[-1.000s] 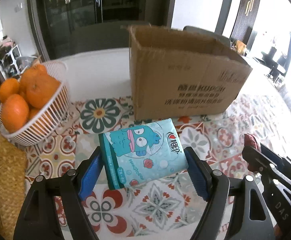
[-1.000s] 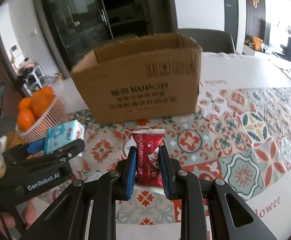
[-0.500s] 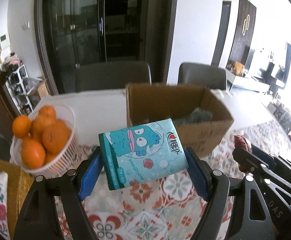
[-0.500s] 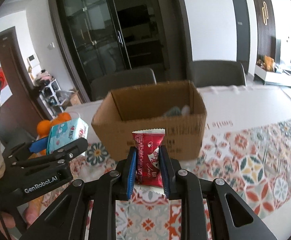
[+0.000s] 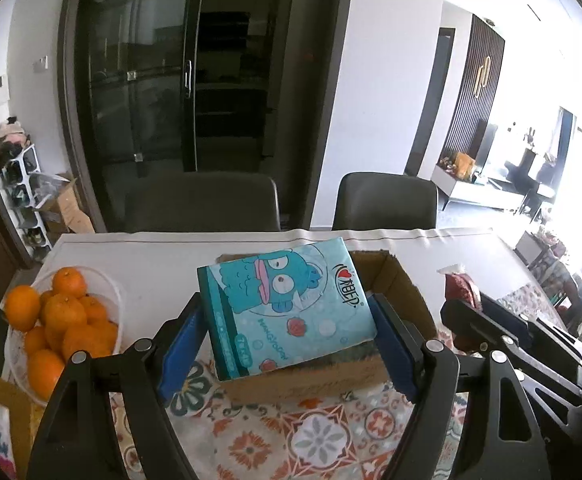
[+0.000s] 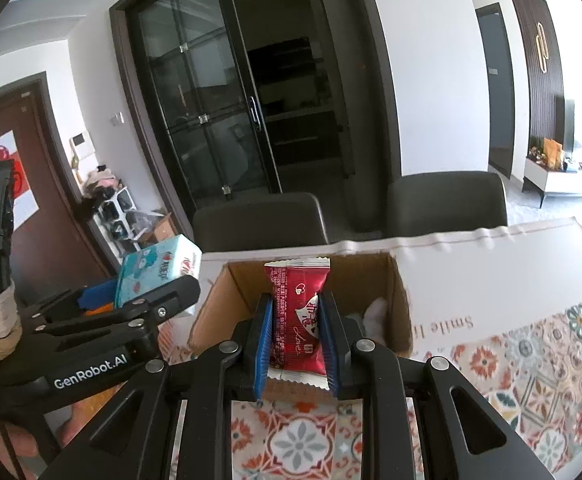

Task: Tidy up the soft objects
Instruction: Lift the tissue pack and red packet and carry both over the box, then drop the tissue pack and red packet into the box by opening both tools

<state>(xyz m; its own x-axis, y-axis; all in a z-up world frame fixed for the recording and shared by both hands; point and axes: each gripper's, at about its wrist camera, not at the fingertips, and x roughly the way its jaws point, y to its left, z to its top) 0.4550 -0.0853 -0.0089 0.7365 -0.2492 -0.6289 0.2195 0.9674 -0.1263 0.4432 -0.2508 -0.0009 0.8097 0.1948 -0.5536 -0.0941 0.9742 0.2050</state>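
My left gripper (image 5: 287, 326) is shut on a teal tissue pack (image 5: 287, 304) with a blue cartoon fish, held in the air over the near left part of the open cardboard box (image 5: 407, 292). The pack also shows in the right wrist view (image 6: 157, 270). My right gripper (image 6: 297, 320) is shut on a red snack packet (image 6: 297, 312), held above the near edge of the box (image 6: 399, 300). The packet's top shows in the left wrist view (image 5: 457, 286). A grey and white soft item (image 6: 371, 316) lies inside the box.
A white wire basket (image 5: 111, 292) of oranges (image 5: 67, 320) stands left of the box on the patterned tablecloth (image 5: 311, 436). A woven mat (image 5: 7, 404) lies at the near left. Two dark chairs (image 5: 203, 200) stand behind the table. The far table part (image 5: 131, 252) is white.
Both grippers have risen and moved forward with their loads, from low over the tablecloth in front of the box to above its opening. The box's inside has come into view.
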